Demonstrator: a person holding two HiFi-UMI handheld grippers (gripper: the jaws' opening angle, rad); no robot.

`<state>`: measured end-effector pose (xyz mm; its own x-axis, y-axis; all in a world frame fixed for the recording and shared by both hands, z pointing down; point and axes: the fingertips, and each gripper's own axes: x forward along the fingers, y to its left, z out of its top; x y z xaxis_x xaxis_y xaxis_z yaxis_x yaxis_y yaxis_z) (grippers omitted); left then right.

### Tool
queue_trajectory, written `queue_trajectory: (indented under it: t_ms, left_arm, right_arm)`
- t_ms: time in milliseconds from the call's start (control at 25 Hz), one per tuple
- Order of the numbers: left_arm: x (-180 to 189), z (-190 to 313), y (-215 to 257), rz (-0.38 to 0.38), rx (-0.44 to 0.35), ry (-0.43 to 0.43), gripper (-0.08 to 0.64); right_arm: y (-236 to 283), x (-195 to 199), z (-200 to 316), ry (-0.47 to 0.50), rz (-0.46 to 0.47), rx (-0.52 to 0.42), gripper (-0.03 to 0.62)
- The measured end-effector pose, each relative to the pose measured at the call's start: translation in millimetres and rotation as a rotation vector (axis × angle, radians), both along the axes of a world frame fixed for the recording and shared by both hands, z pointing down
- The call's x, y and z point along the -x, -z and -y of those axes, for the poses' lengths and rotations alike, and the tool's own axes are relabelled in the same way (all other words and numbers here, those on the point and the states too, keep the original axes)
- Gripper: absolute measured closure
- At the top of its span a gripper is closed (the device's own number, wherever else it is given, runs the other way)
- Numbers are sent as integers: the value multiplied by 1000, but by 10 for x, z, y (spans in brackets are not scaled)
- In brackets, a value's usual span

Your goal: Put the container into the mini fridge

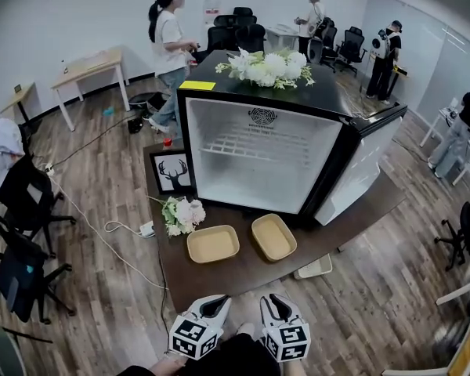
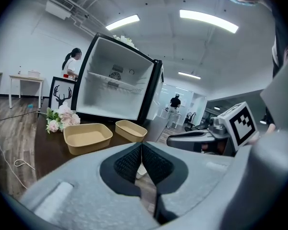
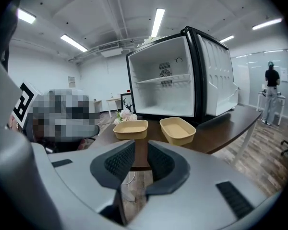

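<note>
Right hand-held gripper [image 3: 141, 150]: ribbed black pads [image 3: 119, 162]

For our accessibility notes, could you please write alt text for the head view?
An empty mini fridge stands open on a dark table, with two empty tan containers in front of it. The left tongs and right tongs hang at the picture's bottom edge.
</note>
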<state>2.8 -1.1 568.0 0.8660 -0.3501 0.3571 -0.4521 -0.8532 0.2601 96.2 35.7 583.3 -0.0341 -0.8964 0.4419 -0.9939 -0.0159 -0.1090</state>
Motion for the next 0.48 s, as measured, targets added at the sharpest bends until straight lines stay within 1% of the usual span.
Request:
queue_trajectory:
  t_ms: [240, 480]
  left_arm:
    - [-423, 202, -43, 2, 7, 61, 552]
    - [-562, 367, -67, 8, 1, 127, 552]
  right_arm:
    - [-7, -399, 272, 82, -50, 12, 481]
    - [-91, -624, 534, 132, -88, 54, 446]
